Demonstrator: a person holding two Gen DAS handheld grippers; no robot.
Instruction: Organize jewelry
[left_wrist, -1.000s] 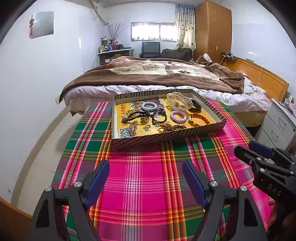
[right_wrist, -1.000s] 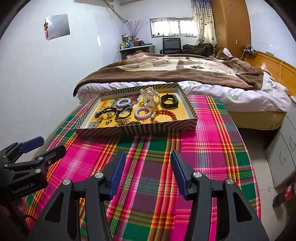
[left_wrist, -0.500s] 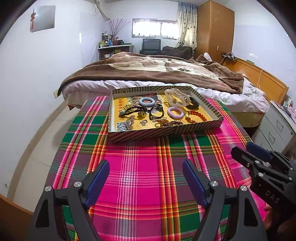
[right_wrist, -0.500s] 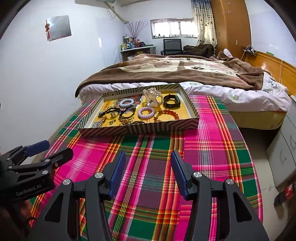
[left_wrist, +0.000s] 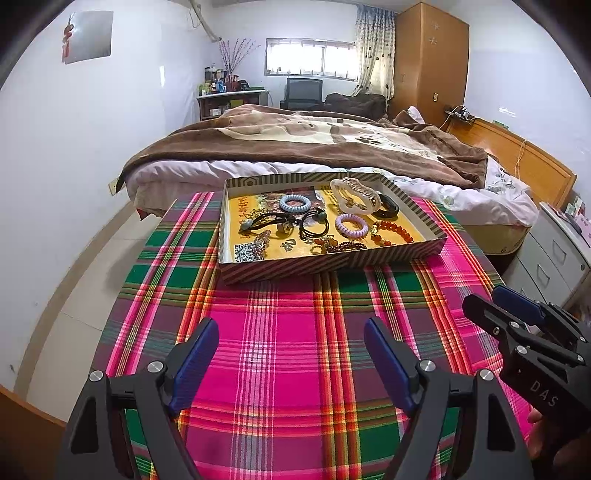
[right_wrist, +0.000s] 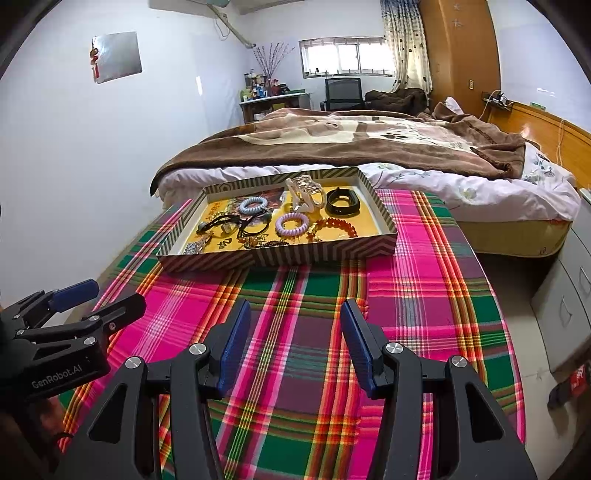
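1. I see the jewelry lying in a shallow striped tray (left_wrist: 332, 264) on the far half of the table (left_wrist: 280, 332): a blue coil band (left_wrist: 294, 203), a purple coil band (left_wrist: 351, 225), an orange bead bracelet (left_wrist: 393, 232), a black band (right_wrist: 343, 201) and a pale claw clip (left_wrist: 354, 194).
2. My left gripper (left_wrist: 291, 363) hovers over the plaid cloth near me, fingers wide apart, nothing between them.
3. My right gripper (right_wrist: 295, 343) sits just right of it, fingers apart and empty.
4. A bed (left_wrist: 314, 147) stands beyond the table.
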